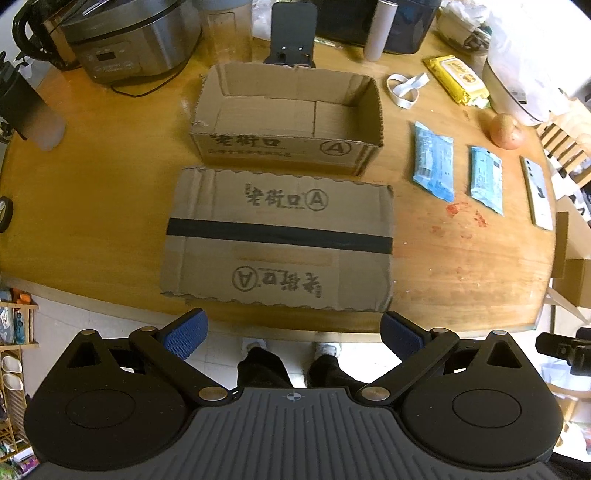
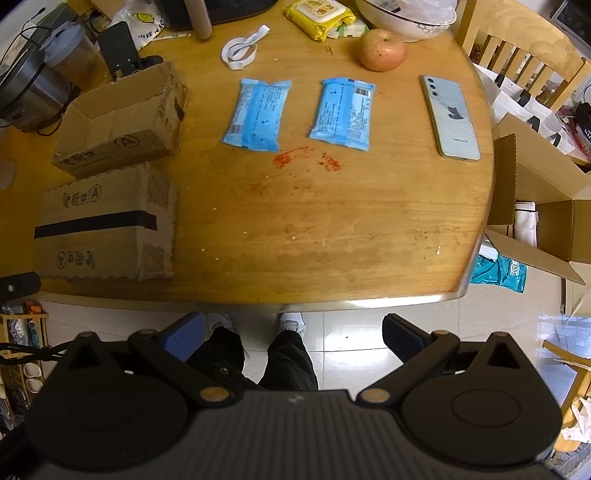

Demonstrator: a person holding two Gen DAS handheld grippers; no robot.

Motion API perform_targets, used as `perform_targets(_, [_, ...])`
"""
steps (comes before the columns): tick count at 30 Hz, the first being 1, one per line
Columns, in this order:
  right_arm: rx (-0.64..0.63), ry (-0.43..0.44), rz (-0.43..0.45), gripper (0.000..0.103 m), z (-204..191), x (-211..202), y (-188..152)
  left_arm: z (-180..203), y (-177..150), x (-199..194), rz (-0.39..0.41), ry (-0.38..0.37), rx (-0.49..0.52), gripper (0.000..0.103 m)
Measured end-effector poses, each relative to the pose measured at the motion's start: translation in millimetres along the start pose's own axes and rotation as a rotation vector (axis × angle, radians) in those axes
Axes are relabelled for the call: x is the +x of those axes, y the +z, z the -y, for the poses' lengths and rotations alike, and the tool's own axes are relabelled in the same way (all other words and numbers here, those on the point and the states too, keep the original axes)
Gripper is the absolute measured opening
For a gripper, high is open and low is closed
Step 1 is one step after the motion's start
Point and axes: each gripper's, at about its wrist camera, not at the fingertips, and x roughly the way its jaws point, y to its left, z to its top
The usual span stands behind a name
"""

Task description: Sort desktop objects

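- Spread wide and holding nothing: left gripper (image 1: 293,328), its blue-padded fingers (image 1: 184,334) hanging past the near edge of the round wooden table (image 1: 110,206).
- Likewise parted and bare: right gripper (image 2: 293,330), off the table's edge, above pale floor tiles (image 2: 351,354) (shoes and dark trousers below).
- Nearest ahead of the left jaws: closed brown cardboard box with a black tape stripe (image 1: 277,240); just behind it, open-topped brown cardboard box (image 1: 288,118).
- Further right, side by side but apart: two light-blue plastic packets (image 2: 256,114) (image 2: 343,112), then a pale smartphone lying face down (image 2: 450,116).
- Beyond these: reddish apple (image 2: 382,50), yellow wipes pack (image 2: 319,16), white looped strap (image 2: 242,48).
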Motion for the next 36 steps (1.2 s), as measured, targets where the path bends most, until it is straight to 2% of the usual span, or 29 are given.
perform_targets(19, [-0.01, -0.003, -0.015, 0.103, 46.6, 9.0, 11.2, 52.1, 5.8, 9.6, -0.014, 0.008, 0.014, 0.103])
perform_targets(36, [-0.025, -0.016, -0.025, 0.103, 51.2, 19.4, 23.5, 62.0, 12.2, 14.8, -0.031, 0.012, 0.026, 0.103])
